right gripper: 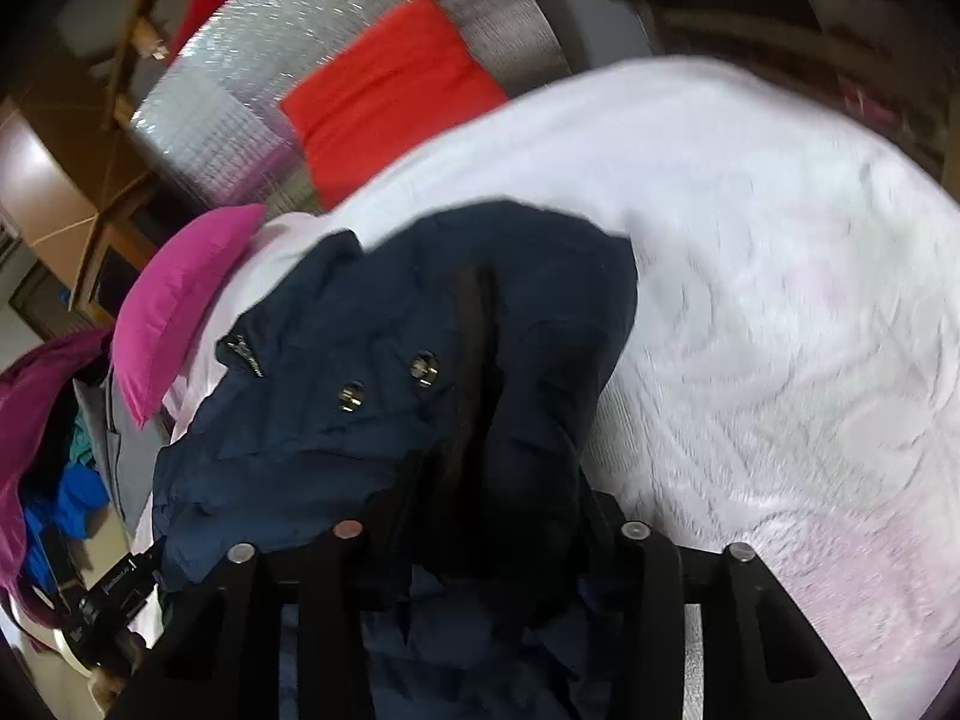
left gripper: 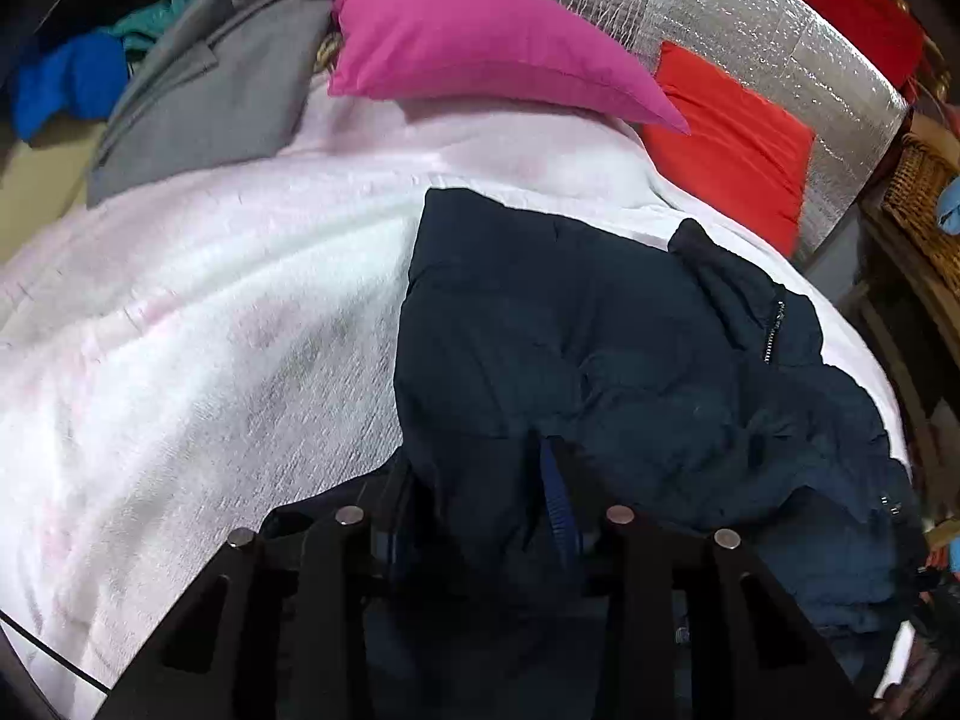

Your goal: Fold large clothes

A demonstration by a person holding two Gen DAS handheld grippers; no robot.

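Navy padded jacket (left gripper: 600, 348) bunched on the white bed cover (left gripper: 198, 312), below a pink pillow (left gripper: 480, 42). Left tool (left gripper: 480, 480) pinching a jacket fold between its fingers. Right tool (right gripper: 486, 498) likewise pinching dark jacket fabric near two snap buttons (right gripper: 390, 378).

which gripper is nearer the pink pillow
Left. The left gripper faces the pink pillow across the navy jacket; the right gripper sees it far off sideways.

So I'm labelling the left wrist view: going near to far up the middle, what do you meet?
Gripper → navy jacket → white blanket → pink pillow
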